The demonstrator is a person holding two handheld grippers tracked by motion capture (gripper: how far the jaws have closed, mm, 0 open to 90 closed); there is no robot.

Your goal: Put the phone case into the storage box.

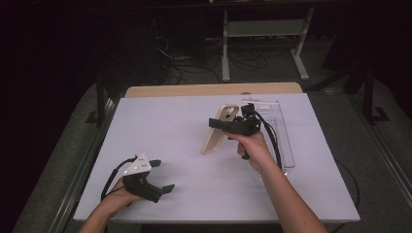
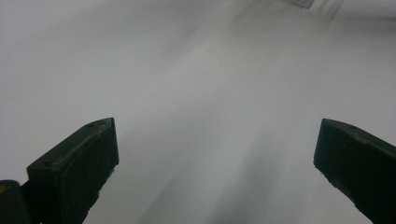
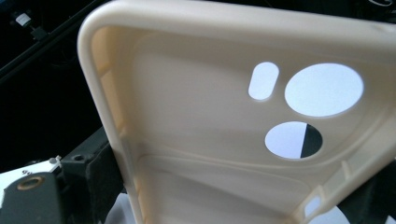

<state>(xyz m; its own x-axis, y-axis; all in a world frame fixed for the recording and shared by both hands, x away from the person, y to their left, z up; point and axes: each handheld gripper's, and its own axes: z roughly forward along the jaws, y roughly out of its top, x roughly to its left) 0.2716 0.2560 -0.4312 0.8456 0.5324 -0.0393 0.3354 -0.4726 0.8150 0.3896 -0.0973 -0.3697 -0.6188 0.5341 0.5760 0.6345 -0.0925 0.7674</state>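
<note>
A cream phone case (image 1: 217,130) is gripped near its upper end by the right tongs (image 1: 219,123) and held tilted above the middle of the white counter (image 1: 184,126), just beside a clear plastic tray (image 1: 282,131). The left tongs (image 1: 163,175) are kept spread wide and empty, low over the counter's near left part.

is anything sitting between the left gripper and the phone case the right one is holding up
Nothing visible does. The left gripper rests open at the near left of the table; bare tabletop stretches between it and the phone case, which the right gripper clamps.
</note>
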